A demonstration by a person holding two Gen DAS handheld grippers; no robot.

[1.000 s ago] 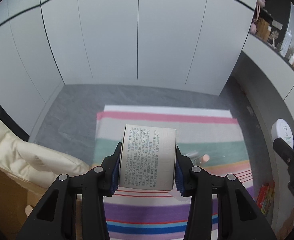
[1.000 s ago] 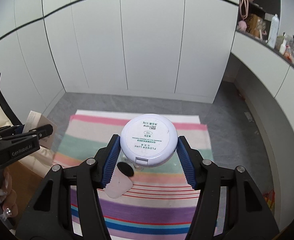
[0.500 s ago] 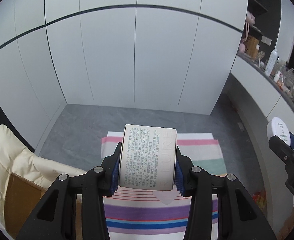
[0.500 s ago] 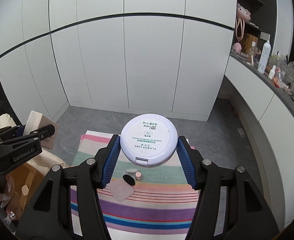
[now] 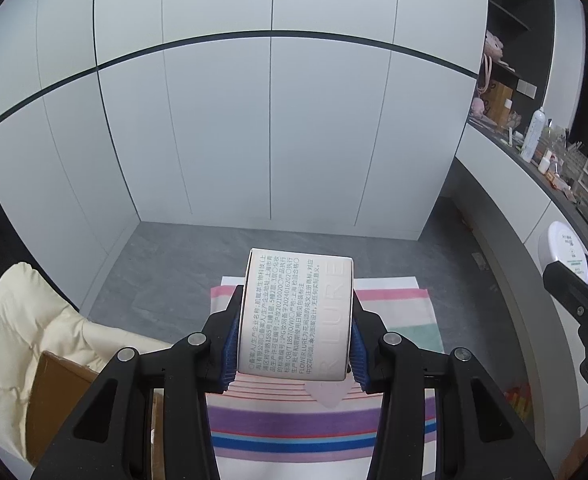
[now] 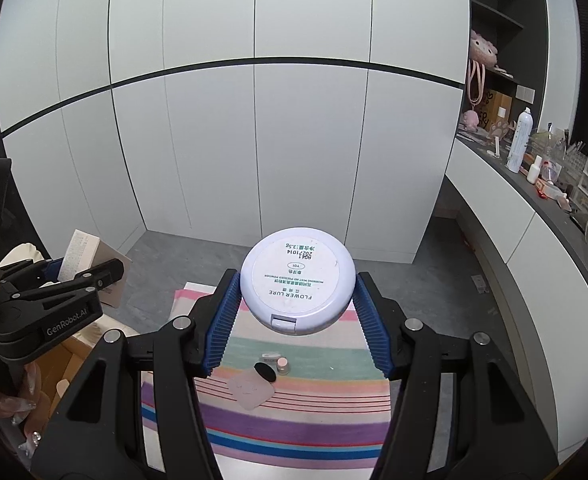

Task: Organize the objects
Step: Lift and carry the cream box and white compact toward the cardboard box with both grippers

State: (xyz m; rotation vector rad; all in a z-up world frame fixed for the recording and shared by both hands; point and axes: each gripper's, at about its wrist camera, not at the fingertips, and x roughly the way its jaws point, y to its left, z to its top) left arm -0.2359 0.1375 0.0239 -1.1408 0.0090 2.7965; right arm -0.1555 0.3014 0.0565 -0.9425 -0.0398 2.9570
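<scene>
Claws clamped: left claw (image 5: 294, 346) grips box (image 5: 296, 314); right claw (image 6: 296, 326) grips compact (image 6: 297, 282).

Lighting even, diffuse, moderately bright; source not visible. Soft sheen on the white cupboard doors (image 5: 269, 128). Shadows faint. Strong fisheye bending of straight lines, black vignette at the corners. Both views sharp; printed text legible.

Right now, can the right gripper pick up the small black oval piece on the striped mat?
Probably not. The right gripper is shut on the round compact, so its jaws are occupied, and it hangs well above the black oval piece on the striped mat. Nothing else blocks it.
</scene>
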